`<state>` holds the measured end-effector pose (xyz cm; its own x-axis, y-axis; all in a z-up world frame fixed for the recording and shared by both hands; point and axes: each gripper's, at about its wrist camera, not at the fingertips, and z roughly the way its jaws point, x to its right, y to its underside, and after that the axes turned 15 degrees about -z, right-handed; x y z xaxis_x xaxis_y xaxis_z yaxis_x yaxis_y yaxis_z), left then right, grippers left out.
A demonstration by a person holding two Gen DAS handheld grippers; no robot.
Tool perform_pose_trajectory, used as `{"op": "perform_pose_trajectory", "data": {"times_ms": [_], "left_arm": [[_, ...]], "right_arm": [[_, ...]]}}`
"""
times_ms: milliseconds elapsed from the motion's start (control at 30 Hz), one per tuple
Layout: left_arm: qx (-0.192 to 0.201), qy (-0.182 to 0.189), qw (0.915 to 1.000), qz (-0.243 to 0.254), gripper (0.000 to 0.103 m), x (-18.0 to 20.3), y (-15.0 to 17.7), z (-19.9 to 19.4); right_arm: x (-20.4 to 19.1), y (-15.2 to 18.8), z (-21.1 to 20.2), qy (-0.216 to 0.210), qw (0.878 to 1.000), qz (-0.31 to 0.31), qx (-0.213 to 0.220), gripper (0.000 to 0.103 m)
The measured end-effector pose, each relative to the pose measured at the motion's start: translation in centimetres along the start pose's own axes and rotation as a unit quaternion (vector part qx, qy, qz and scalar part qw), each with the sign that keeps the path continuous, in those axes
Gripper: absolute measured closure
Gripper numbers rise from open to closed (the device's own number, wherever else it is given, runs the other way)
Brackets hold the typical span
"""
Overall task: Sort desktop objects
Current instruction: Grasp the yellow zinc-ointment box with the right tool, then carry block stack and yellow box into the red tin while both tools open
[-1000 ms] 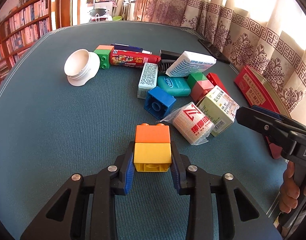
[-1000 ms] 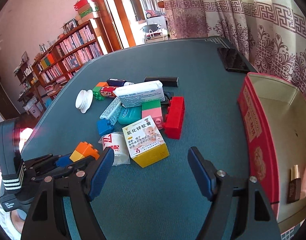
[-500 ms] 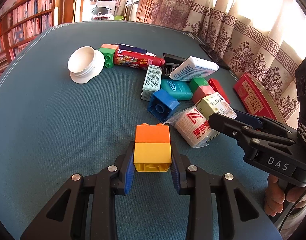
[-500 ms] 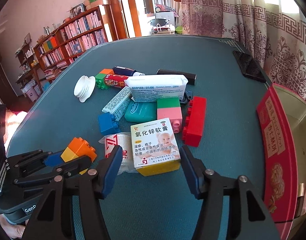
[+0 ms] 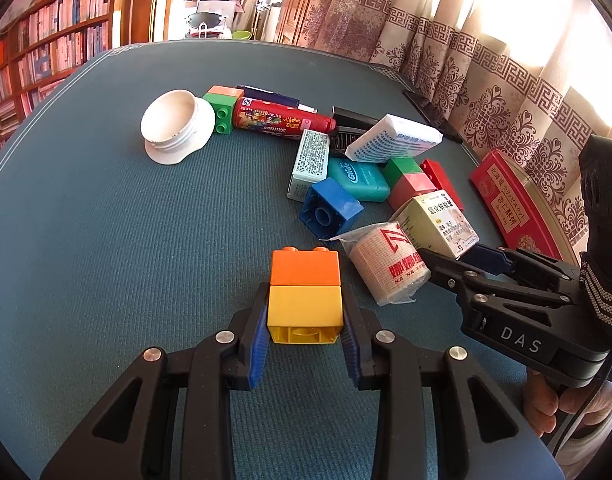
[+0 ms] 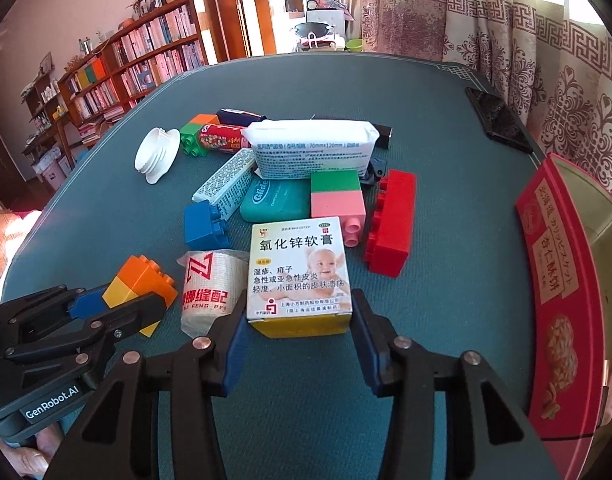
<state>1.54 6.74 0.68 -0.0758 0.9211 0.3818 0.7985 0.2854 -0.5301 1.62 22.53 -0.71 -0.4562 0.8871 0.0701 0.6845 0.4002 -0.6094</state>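
Table: round, covered in teal cloth; all items below rest on it.

Red biscuit tin: open, at the table's right edge, well apart from the pile.

Left gripper: blue pads clamped narrowly on the yellow lower half of a yellow-and-orange brick stack, near the front of the table.

Right gripper: jaws closing, set on either side of the ointment box; pads at its near corners, firm contact cannot be told.

White gauze packet: propped on top of the pile's far side.

Ointment box: white and yellow with printed text, at the near edge of the pile, just beside the bandage roll.

Red long brick: on its side, right of the pile.

White funnel-shaped cap: tipped over, left of the pile.

Red candy tube: lying flat, touching a green brick.

Bandage roll: in clear wrap, between the held stack and the ointment box.

Teal floss case: under the gauze packet's edge.

Green-and-pink brick stack: on its side, between floss case and red long brick.

Blue brick: tipped over, hollow base showing.

Black phone: far right, near the curtains.
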Motion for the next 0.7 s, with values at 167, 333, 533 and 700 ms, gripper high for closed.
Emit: {"op": "perform_pose_trajectory", "data": {"times_ms": [167, 333, 533, 700], "left_arm": [[0.010, 0.008, 0.9999, -0.003, 0.069, -0.1, 0.0, -0.5], [0.014, 0.014, 0.9998, -0.008, 0.069, -0.2, -0.1, -1.0], [0.011, 0.018, 0.9998, -0.002, 0.069, 0.5, 0.1, -1.4], [0.005, 0.031, 0.9994, 0.014, 0.069, 2.2, 0.4, -1.8]], "right_arm": [[0.2, 0.2, -2.1, 0.007, 0.999, 0.006, 0.038, 0.054], [-0.2, 0.7, -3.9, 0.009, 0.998, 0.004, 0.056, 0.054], [1.3, 1.4, -7.1, 0.022, 0.996, 0.025, 0.082, 0.054], [3.8, 2.7, -10.1, 0.047, 0.993, 0.052, 0.099, 0.054]]}}
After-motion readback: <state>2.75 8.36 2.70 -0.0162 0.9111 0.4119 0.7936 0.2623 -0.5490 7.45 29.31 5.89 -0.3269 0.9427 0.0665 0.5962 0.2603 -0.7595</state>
